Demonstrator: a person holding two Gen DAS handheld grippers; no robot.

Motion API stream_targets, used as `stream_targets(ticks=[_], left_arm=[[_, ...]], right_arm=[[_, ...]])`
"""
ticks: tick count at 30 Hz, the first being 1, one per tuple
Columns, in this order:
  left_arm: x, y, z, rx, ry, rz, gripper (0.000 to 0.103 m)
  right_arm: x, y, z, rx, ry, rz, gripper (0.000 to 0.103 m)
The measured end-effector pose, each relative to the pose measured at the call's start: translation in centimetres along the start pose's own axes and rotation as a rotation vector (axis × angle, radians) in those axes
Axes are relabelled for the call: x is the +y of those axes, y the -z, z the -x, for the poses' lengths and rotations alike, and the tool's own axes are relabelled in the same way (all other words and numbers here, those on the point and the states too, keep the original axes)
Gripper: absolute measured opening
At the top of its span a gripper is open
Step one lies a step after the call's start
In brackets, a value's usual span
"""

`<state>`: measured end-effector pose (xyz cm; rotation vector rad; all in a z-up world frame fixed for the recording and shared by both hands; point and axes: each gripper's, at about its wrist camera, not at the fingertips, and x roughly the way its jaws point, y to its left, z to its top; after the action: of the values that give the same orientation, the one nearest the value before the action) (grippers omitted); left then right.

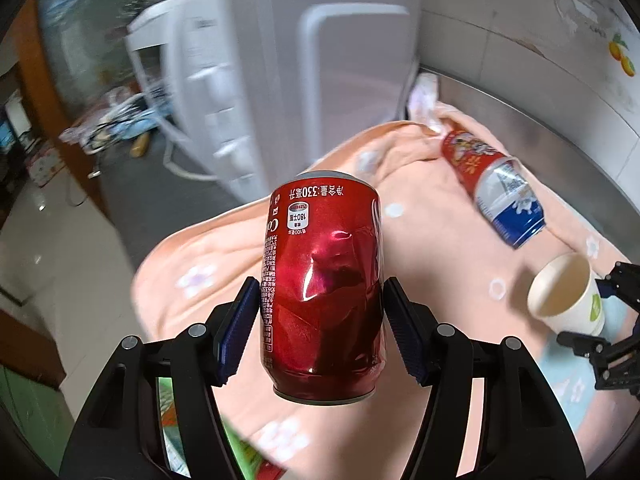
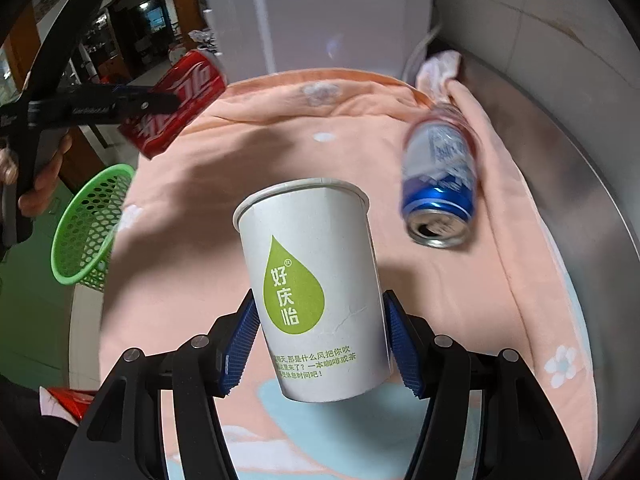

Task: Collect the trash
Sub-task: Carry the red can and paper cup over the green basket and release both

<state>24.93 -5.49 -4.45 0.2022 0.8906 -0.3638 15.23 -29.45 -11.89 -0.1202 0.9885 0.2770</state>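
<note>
My left gripper [image 1: 320, 328] is shut on a dented red cola can [image 1: 322, 292] and holds it above the peach blanket [image 1: 192, 256]; the can also shows in the right wrist view [image 2: 176, 100], near the table's left side. My right gripper [image 2: 320, 340] is shut on a white paper cup [image 2: 316, 280] with a green drop logo, lifted above the blanket; the cup also shows in the left wrist view [image 1: 564, 296]. A blue and white can [image 2: 440, 184] lies on its side on the blanket, and in the left wrist view [image 1: 508, 204] it lies beside a red wrapper [image 1: 468, 152].
A green mesh basket [image 2: 90, 228] stands off the table's left edge. A white appliance [image 2: 328, 20] stands behind the table. A crumpled cloth [image 2: 438, 70] lies at the blanket's far corner. The steel table rim [image 2: 580, 184] runs along the right by a tiled wall.
</note>
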Motion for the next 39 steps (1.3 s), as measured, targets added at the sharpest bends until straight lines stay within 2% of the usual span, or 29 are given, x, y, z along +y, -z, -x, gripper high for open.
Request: stream_targets(ticks=[11,20,24,30,39], left_arm=[[7.7,6.7,4.9,-0.031,-0.16,0.13,0.063],[14.2,13.0,5.0,0.059,-0.262,0.253,0.063],[16.4,15.6,4.3,0.107,-0.278,0.309,0.063],[18.2,17.8,3.3,0.156,-0.282,0.356,0.064],[20.1,20.1,2.9,0.187,-0.288,0.392,0.065]], right_arm=[[6.9,-1.7,-0.5,-0.03,-0.077,0.061,0.059],[14.0,-3.8,-2.1,-0.038,-0.176,0.108,0.059],[16.8,-4.6,-2.8,-0.038,-0.204,0.118,0.059],[20.3,-5.9,-4.1,-0.036,-0.226,0.13,0.059],[24.5,-7.7,-6.6,-0.016,-0.265,0.125,0.059]])
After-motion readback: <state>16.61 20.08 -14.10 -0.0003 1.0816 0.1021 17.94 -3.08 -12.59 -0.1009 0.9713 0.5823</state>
